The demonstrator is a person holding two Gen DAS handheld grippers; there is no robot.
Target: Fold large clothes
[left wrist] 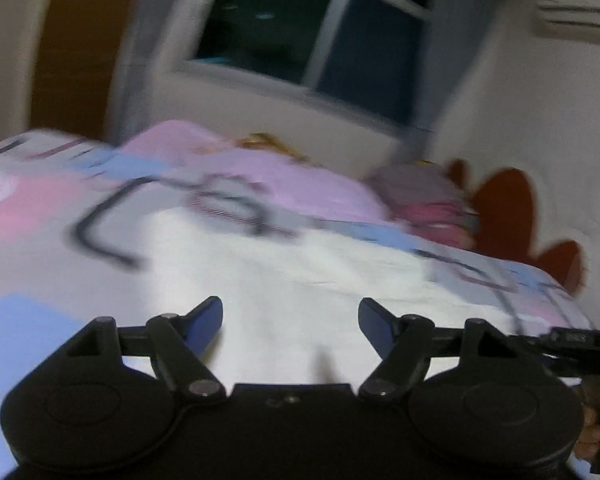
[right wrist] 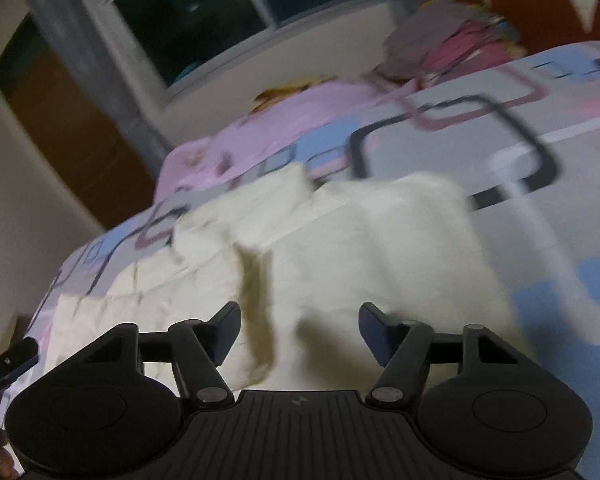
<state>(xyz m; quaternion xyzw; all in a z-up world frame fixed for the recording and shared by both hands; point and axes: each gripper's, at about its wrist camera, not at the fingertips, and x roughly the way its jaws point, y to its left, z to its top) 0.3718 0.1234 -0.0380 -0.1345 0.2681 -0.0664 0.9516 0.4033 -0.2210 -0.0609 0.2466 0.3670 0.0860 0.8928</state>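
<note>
Hand-held grippers [left wrist: 290,320] [right wrist: 300,324] gape wide, empty.

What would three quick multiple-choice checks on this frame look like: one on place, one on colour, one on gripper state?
1. Where does the cream garment lie?
A. Spread on the patterned bedsheet
B. Hanging from the window
C. On top of the clothes pile

2. What colour is the garment in front of the right gripper?
A. Red
B. Cream
C. Black

3. How do the left gripper and the right gripper stand?
A. Both shut on cloth
B. Left shut, right open
C. Both open, holding nothing

Answers: 1 A, the garment is flat on the bed; 2 B, pale cream cloth fills the right wrist view; 3 C, a wide gap shows between each pair of fingers.
</note>
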